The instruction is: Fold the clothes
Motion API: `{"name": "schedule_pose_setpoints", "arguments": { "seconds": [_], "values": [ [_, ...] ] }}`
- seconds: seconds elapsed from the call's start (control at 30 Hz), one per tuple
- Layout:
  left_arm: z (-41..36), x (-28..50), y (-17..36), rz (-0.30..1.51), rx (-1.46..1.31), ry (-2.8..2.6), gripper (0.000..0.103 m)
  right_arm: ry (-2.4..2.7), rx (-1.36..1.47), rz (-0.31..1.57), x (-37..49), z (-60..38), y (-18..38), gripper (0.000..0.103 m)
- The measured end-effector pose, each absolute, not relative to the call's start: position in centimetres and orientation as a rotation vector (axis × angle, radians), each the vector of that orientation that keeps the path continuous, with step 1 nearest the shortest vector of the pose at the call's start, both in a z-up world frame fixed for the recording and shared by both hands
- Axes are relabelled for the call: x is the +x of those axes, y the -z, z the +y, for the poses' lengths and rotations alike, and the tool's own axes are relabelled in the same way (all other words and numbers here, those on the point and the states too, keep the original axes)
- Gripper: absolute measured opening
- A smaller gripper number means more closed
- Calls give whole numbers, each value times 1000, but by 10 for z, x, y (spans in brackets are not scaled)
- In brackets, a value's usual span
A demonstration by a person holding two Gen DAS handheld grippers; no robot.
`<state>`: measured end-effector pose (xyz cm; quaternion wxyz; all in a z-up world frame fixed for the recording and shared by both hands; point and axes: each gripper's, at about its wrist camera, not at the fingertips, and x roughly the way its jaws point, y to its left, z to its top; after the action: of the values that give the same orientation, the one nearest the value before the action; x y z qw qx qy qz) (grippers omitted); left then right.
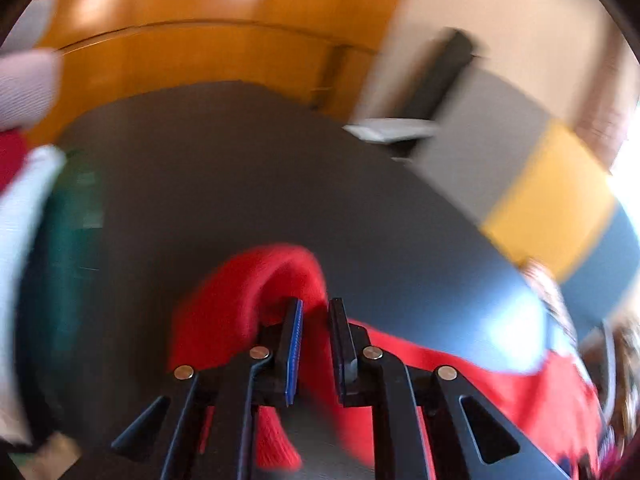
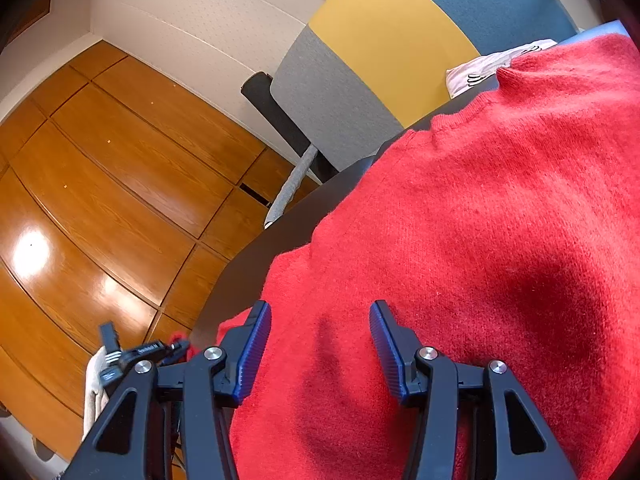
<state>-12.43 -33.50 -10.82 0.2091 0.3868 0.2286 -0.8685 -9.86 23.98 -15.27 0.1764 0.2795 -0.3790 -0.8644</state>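
Both grippers sit over a red knitted sweater [image 2: 480, 240] spread on a dark tabletop [image 1: 220, 184]. On the left gripper [image 1: 316, 340] the jaws stand narrowly apart with a fold of the red knit running up between them, the sleeve arching off the table to its left; that view is smeared, so whether the pads truly pinch the cloth is hard to say, though it looks likely. On the right gripper [image 2: 320, 344] the jaws stand about half open above the sweater's body, holding nothing, the blue pads apart with flat fabric showing between them. Beyond the table's edge lies a glossy wooden floor [image 2: 100, 184], and a chair [image 2: 380, 60] with grey, yellow and blue panels stands close by.
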Motion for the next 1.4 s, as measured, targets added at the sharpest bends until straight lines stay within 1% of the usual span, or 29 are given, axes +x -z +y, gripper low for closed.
{"name": "schedule_pose_setpoints", "arguments": {
  "seconds": [0.1, 0.17, 0.23, 0.37, 0.4, 0.5, 0.57, 0.67, 0.77, 0.8, 0.83, 0.87, 0.93, 1.03, 1.1, 1.17, 1.23, 1.4],
  "values": [
    [-387, -100, 103, 754, 990, 2200, 12, 2442, 787, -1076, -98, 241, 154, 52],
    [-401, -82, 97, 800, 920, 2155, 13, 2440, 787, -1077, -99, 241, 154, 52],
    [-390, -71, 92, 782, 897, 2208, 15, 2440, 788, -1077, -100, 242, 155, 52],
    [-328, -78, 96, 752, 950, 2429, 17, 2434, 785, -1080, -101, 241, 155, 52],
    [-311, -73, 96, 734, 983, 2491, 17, 2434, 787, -1078, -101, 240, 155, 52],
    [-249, -110, 109, 663, 1139, 2681, 18, 2441, 795, -1068, -101, 240, 155, 52],
    [-220, -132, 120, 543, 1227, 2738, 18, 2451, 809, -1056, -102, 239, 154, 52],
    [-195, -149, 140, 310, 1288, 2707, 19, 2480, 851, -1023, -104, 235, 152, 50],
    [-190, -157, 141, 147, 1313, 2674, 20, 2547, 932, -947, -107, 227, 148, 48],
    [-192, -160, 142, 129, 1314, 2668, 21, 2571, 959, -920, -108, 224, 147, 47],
    [-195, -162, 143, 120, 1314, 2662, 21, 2594, 986, -892, -109, 221, 146, 42],
    [-198, -164, 144, 111, 1314, 2657, 21, 2616, 1009, -865, -110, 218, 145, 40],
    [-211, -169, 144, 144, 1312, 2650, 21, 2657, 1056, -795, -113, 211, 141, 39],
    [-212, -178, 140, 128, 1304, 2638, 21, 2719, 1118, -671, -120, 198, 136, 39],
    [-210, -188, 140, 87, 1301, 2624, 21, 2755, 1155, -595, -126, 189, 133, 43],
    [-207, -199, 142, 40, 1300, 2609, 21, 2770, 1177, -536, -136, 180, 132, 57],
    [-208, -213, 143, -5, 1298, 2596, 21, 2787, 1199, -473, -148, 168, 130, 63],
    [-204, -237, 136, -118, 1290, 2553, 21, 2811, 1208, -423, -177, 152, 129, 64]
  ]
}}
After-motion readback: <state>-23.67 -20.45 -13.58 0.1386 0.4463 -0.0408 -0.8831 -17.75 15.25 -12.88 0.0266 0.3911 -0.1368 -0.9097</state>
